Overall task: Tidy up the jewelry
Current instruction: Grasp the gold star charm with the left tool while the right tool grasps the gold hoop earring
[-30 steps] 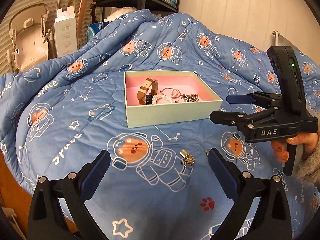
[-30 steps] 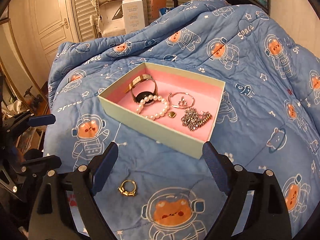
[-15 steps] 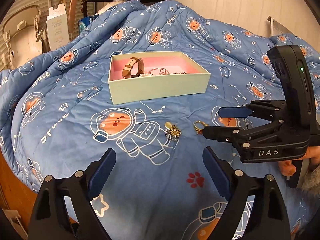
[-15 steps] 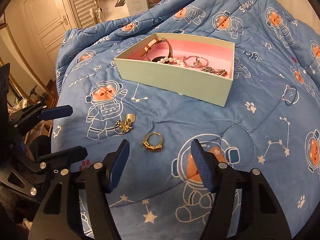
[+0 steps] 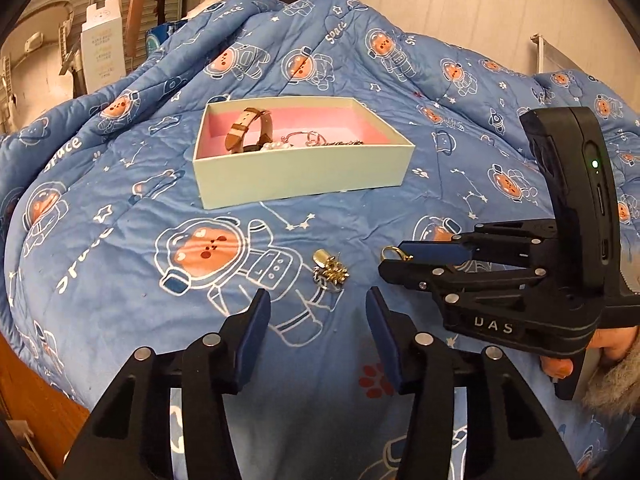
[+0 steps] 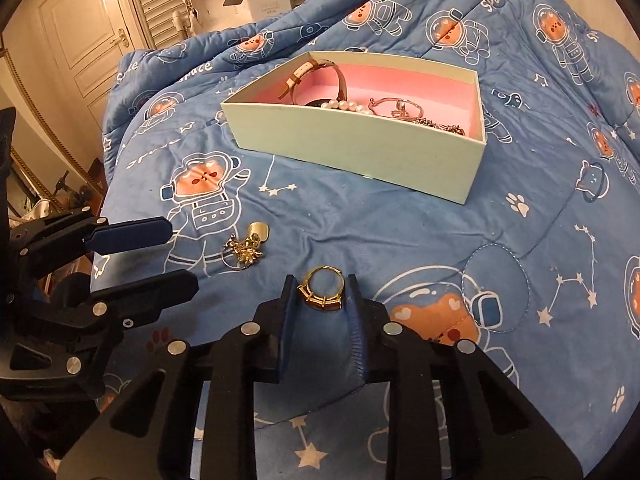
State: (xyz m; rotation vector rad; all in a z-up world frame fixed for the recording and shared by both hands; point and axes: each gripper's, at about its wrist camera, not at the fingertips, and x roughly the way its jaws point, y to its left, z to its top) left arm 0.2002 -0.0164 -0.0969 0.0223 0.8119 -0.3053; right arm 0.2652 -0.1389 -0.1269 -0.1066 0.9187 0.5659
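Observation:
A gold ring (image 6: 322, 289) lies on the blue quilt between the pads of my right gripper (image 6: 320, 294). Its jaws are closing and both pads touch the ring's sides. A gold flower charm on a key ring (image 5: 330, 271) rests just ahead of my left gripper (image 5: 317, 303). That gripper's jaws are closing too, half open, with nothing between them. The mint box with pink lining (image 5: 304, 174) sits farther back and holds a brown-strap watch (image 5: 248, 128), pearls and silver pieces. In the left wrist view the right gripper (image 5: 390, 258) is at the ring (image 5: 394, 253).
The astronaut-print quilt (image 6: 400, 232) humps up behind the box and drops away at the left. A hand in a furry sleeve (image 5: 608, 364) holds the right gripper. A white carton (image 5: 102, 54), shelves and a door stand beyond the bed.
Both grippers have come down closer to the quilt and their jaws have narrowed. The right pads have drawn in around the gold ring. The left tips have neared the charm.

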